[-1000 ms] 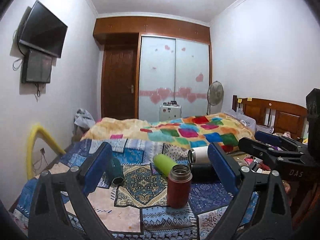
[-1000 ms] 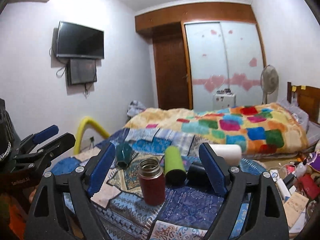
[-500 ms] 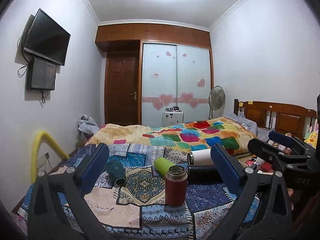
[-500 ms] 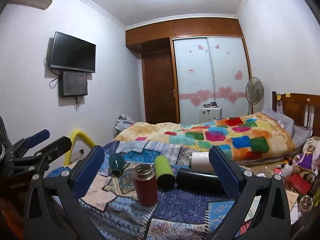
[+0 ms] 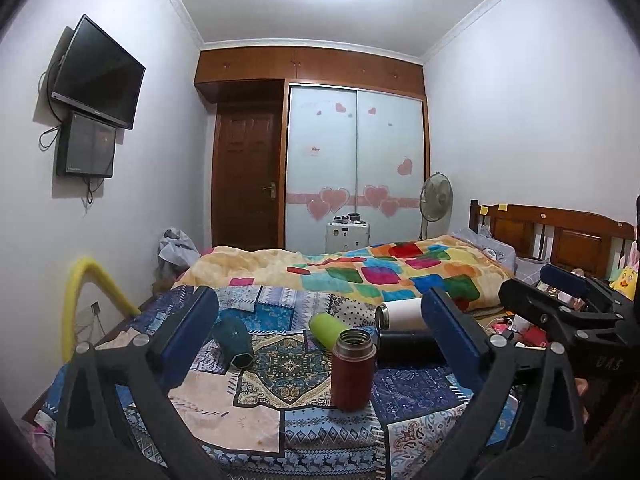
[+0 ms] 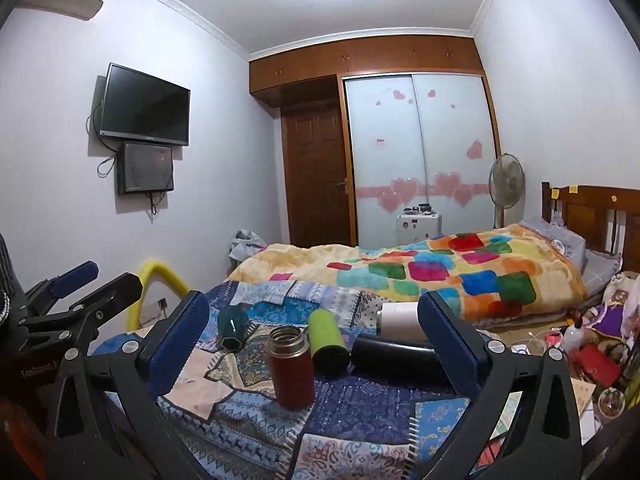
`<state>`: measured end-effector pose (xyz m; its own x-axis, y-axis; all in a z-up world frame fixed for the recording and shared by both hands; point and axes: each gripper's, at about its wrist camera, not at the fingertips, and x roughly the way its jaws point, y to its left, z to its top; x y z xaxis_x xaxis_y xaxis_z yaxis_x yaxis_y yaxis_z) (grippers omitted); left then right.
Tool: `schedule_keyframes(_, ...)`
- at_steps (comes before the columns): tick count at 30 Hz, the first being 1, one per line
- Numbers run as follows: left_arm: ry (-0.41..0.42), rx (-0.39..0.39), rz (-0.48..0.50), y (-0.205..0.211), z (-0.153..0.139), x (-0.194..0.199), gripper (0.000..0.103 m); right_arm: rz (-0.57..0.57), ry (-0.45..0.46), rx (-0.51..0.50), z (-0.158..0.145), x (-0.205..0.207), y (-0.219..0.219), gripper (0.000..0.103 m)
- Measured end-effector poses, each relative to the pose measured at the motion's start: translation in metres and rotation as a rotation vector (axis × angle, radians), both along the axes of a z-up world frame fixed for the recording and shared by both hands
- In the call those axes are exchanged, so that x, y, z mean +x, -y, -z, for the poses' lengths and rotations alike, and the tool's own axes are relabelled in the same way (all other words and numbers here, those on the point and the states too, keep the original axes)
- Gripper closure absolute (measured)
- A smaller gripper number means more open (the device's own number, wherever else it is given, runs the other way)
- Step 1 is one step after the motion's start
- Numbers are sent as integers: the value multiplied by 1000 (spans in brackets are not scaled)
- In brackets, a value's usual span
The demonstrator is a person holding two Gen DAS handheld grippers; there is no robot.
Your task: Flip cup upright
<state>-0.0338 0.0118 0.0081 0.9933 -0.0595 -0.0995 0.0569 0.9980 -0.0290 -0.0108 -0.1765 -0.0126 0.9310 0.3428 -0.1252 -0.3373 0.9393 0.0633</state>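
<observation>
The red cup stands upright at lower centre of both views on the patchwork cloth, long axis vertical, open steel mouth pointing up.

Behind it four more cups lie on their sides. The green cup points its base toward the cameras, just beside the red cup. The black cup lies crosswise to the right. The white cup lies crosswise behind the black one, steel mouth to the left. The teal cup lies well apart at the left, tilted.

Bare cloth shows in front of and left of the red cup; the cloth edge drops off along the lower frame. A quilted bed fills the background.

Left gripper — jaws wide apart, holding nothing, touching nothing. Right gripper — jaws likewise wide apart and empty, framing the cups from short of them.
</observation>
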Motion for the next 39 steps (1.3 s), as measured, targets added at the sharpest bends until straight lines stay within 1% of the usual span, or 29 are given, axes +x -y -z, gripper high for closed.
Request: schedule_keyframes(39,-14,-3,-4,1,4,5,0,-6,-14,7,3,3,0,0)
